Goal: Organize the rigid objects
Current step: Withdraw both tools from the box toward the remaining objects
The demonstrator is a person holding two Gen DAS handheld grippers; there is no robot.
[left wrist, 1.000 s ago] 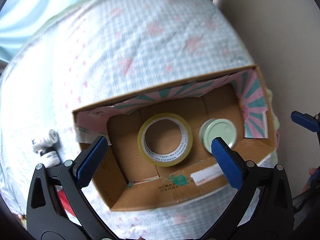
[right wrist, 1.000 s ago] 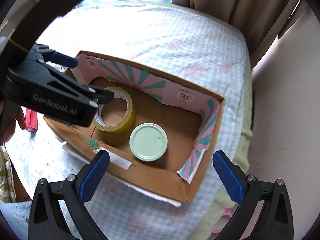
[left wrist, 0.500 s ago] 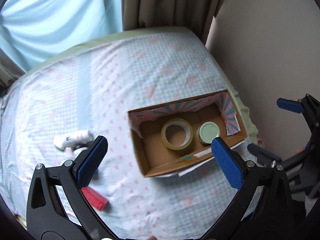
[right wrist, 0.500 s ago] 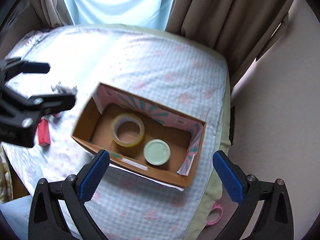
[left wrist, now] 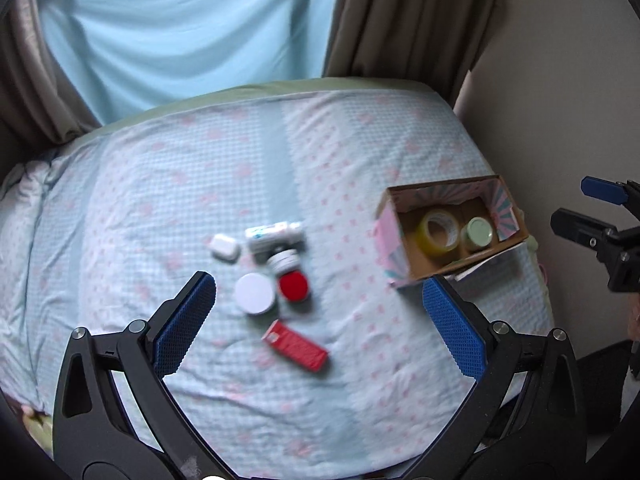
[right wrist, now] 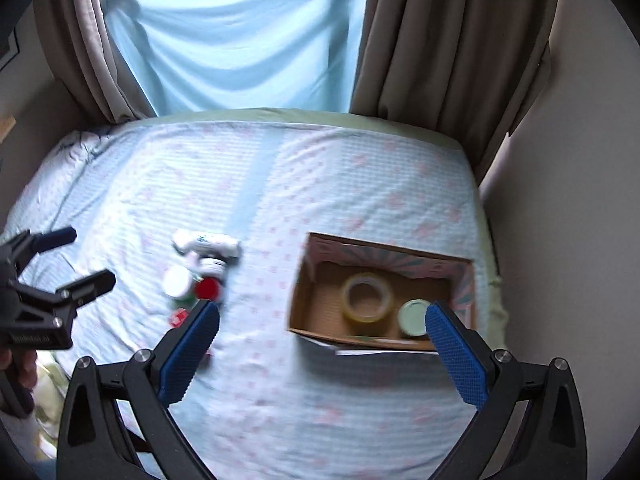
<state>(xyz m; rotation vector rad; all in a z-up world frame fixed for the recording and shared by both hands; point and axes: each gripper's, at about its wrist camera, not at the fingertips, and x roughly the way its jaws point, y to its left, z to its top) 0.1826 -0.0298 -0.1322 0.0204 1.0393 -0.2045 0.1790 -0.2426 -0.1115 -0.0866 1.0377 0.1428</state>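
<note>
The left gripper [left wrist: 320,324] stands wide apart with nothing between its blue pads, high over the bed [left wrist: 120,208], and the right gripper [right wrist: 320,350] is spread just as wide and equally empty. Directly ahead of the left gripper, in the lower middle of its frame, lies a loose cluster: a white round lid [left wrist: 255,293] touching a red round lid [left wrist: 294,287], a small white-capped jar [left wrist: 285,259] just above them, a white tube [left wrist: 274,232] lying on its side with blurred blue-green print that cannot be read, a small white case [left wrist: 224,247] to its left, and a red carton [left wrist: 295,345] a little below — its lettering is too smeared to make out. Toward the right of that frame sits the cardboard box [left wrist: 394,258], pink-and-teal striped inside, holding a yellowish tape roll [left wrist: 438,233] and a pale green lidded jar [left wrist: 478,234] side by side. In the right wrist view the left gripper's body at the left edge carries pale lettering — blurred beyond reading. Blue curtain [right wrist: 248,40] hangs at the top, brown drapes [right wrist: 440,48] beside it.
</note>
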